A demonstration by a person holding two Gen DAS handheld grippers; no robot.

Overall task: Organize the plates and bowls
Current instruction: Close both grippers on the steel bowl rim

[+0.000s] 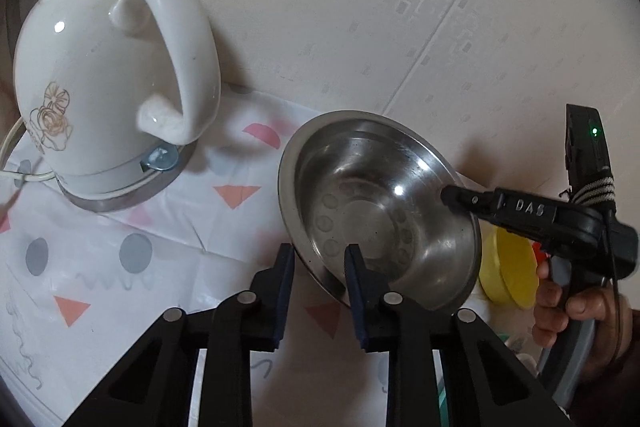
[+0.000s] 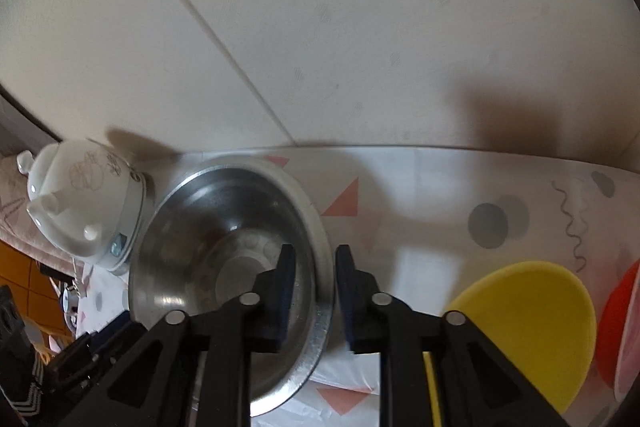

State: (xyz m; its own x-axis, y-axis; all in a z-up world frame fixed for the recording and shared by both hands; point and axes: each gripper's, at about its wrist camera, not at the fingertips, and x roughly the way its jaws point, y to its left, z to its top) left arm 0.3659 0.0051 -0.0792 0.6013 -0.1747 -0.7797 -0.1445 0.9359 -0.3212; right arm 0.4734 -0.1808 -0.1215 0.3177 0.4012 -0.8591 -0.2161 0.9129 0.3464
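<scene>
A steel bowl (image 1: 380, 215) is tilted on its side above the patterned tablecloth; it also shows in the right wrist view (image 2: 232, 251). My left gripper (image 1: 320, 259) straddles its near rim, one finger inside and one outside, with a wide gap between them. My right gripper (image 2: 316, 267) straddles the opposite rim the same way; in the left wrist view its tip (image 1: 452, 197) sits on the bowl's right rim. Whether either one pinches the rim is not clear. A yellow bowl (image 2: 524, 327) and a red bowl (image 2: 620, 319) lie to the right.
A white ceramic kettle (image 1: 112, 75) on its steel base stands left of the steel bowl, also in the right wrist view (image 2: 84, 215). The tablecloth (image 1: 120, 267) ends at a cream wall (image 1: 360, 7) close behind.
</scene>
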